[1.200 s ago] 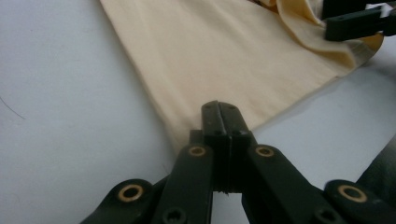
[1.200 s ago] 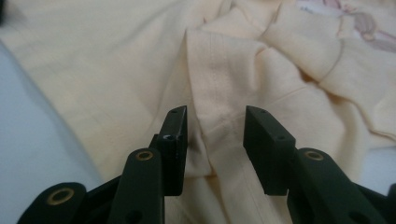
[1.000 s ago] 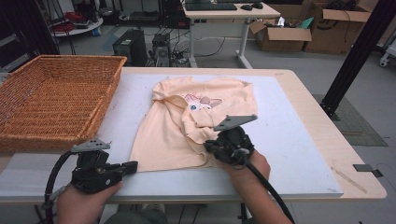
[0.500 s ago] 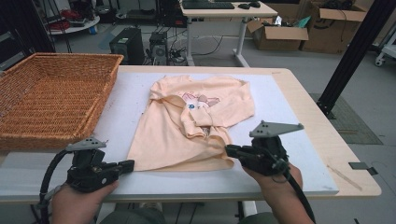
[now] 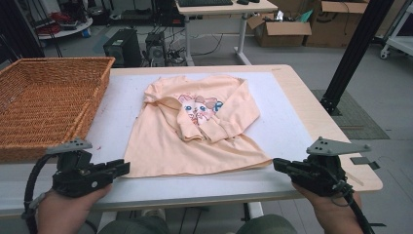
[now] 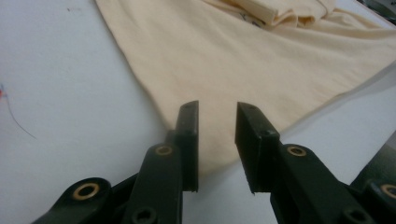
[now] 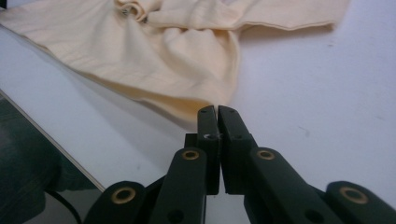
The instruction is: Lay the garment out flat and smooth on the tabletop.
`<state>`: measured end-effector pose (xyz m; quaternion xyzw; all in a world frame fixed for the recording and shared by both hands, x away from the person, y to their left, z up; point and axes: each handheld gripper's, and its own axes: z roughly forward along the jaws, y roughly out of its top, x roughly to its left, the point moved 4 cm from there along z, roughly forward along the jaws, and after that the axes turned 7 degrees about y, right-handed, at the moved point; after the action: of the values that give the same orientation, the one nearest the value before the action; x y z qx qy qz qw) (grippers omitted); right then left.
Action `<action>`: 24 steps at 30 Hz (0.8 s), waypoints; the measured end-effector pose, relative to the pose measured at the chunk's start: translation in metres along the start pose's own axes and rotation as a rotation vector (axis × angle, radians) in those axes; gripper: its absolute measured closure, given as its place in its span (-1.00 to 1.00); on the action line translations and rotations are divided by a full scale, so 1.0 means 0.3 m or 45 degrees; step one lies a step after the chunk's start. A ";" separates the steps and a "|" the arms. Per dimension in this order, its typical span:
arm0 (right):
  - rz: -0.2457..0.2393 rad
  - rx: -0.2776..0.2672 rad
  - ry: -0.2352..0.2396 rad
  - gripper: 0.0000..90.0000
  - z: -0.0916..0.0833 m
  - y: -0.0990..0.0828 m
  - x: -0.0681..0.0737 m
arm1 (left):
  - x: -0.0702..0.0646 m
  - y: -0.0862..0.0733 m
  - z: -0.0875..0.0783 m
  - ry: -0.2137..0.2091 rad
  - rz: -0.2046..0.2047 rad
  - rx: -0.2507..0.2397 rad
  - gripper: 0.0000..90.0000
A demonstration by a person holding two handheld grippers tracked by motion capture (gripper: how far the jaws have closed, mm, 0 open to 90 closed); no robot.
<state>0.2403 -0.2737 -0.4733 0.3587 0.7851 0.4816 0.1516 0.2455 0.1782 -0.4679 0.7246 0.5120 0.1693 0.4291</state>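
Note:
A peach long-sleeved shirt [image 5: 195, 131] with a cartoon print [image 5: 197, 105] lies on the white mat [image 5: 297, 131], its sleeves folded over the chest. My left gripper [image 5: 125, 167] sits at the hem's near-left corner. Its jaws have just been opening and now stand open [image 6: 217, 109]. The shirt's corner [image 6: 233, 56] lies on the mat under the gap, with no pad pressing it. My right gripper [image 5: 276, 163] rests just off the hem's near-right corner. Its jaws [image 7: 213, 109] are together but for a thin slit, and the cloth [image 7: 177, 51] ends just beyond their tips.
A large wicker basket [image 5: 58, 61] stands on the table's left side. The table's wooden right edge [image 5: 316, 112] runs beside the mat, and a black post [image 5: 350, 53] rises beyond it. A desk and cardboard boxes [image 5: 280, 29] stand on the floor behind.
My right gripper has moved right along the front edge, and the shirt's hem now lies stretched out wider and flatter. My left gripper's jaws have opened at the left corner.

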 end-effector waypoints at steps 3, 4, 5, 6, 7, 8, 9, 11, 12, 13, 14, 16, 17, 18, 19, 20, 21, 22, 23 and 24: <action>0.031 -0.036 -0.007 0.61 -0.025 0.007 -0.014 | 0.009 0.009 0.007 0.021 -0.010 0.005 0.38; 0.035 -0.053 -0.010 0.56 -0.029 0.017 -0.019 | 0.012 0.011 0.011 0.030 -0.014 0.012 0.32; 0.048 -0.063 -0.006 0.50 -0.028 0.029 -0.024 | 0.013 0.011 0.015 0.032 -0.014 0.018 0.29; 0.060 -0.066 0.002 0.46 -0.021 0.042 -0.027 | 0.013 0.011 0.019 0.038 -0.015 0.020 0.29; 0.067 -0.064 0.005 0.41 -0.010 0.055 -0.028 | 0.015 0.010 0.022 0.046 -0.017 0.022 0.26; 0.067 -0.054 0.008 0.34 0.006 0.068 -0.029 | 0.015 0.007 0.026 0.048 -0.022 0.031 0.24; 0.079 -0.043 0.019 0.28 0.026 0.078 -0.030 | 0.014 0.004 0.031 0.050 -0.026 0.046 0.24; 0.086 0.002 0.036 0.23 0.077 0.087 -0.030 | 0.008 -0.009 0.041 0.044 -0.033 0.076 0.25; 0.091 0.023 0.039 0.20 0.093 0.083 -0.031 | 0.004 -0.015 0.041 0.058 -0.027 0.058 0.26; 0.100 0.055 0.046 0.20 0.114 0.073 -0.032 | 0.002 -0.020 0.039 0.066 -0.020 0.051 0.32; 0.108 0.093 0.046 0.20 0.132 0.058 -0.032 | 0.000 -0.025 0.036 0.066 -0.011 0.051 0.37; 0.088 0.069 0.011 0.32 0.138 0.037 -0.026 | -0.003 -0.034 0.033 0.054 0.010 0.051 0.65; 0.087 0.059 0.013 0.47 0.134 0.033 -0.023 | -0.004 -0.038 0.031 0.032 0.007 0.048 0.78; 0.086 0.057 0.042 0.68 0.129 0.030 -0.019 | -0.003 -0.040 0.031 0.018 0.003 0.046 0.87; 0.082 0.060 0.069 0.81 0.124 0.027 -0.014 | -0.002 -0.042 0.030 0.010 -0.001 0.044 0.89; 0.076 0.055 0.080 0.89 0.122 0.024 -0.009 | -0.001 -0.042 0.028 0.005 0.000 0.044 0.90; 0.071 0.054 0.083 0.91 0.118 0.023 -0.007 | 0.000 -0.042 0.025 0.002 0.003 0.046 0.91; 0.076 0.056 0.082 0.92 0.114 0.022 -0.007 | 0.001 -0.043 0.021 -0.002 0.006 0.047 0.91; 0.083 0.052 0.078 0.93 0.107 0.022 -0.007 | 0.002 -0.045 0.016 -0.004 0.006 0.046 0.91; 0.090 0.038 0.071 0.93 0.097 0.022 -0.008 | 0.004 -0.048 0.010 -0.007 0.006 0.045 0.91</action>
<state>0.2617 -0.2546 -0.4822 0.3748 0.7830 0.4847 0.1074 0.2394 0.1796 -0.4814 0.7338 0.5119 0.1592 0.4172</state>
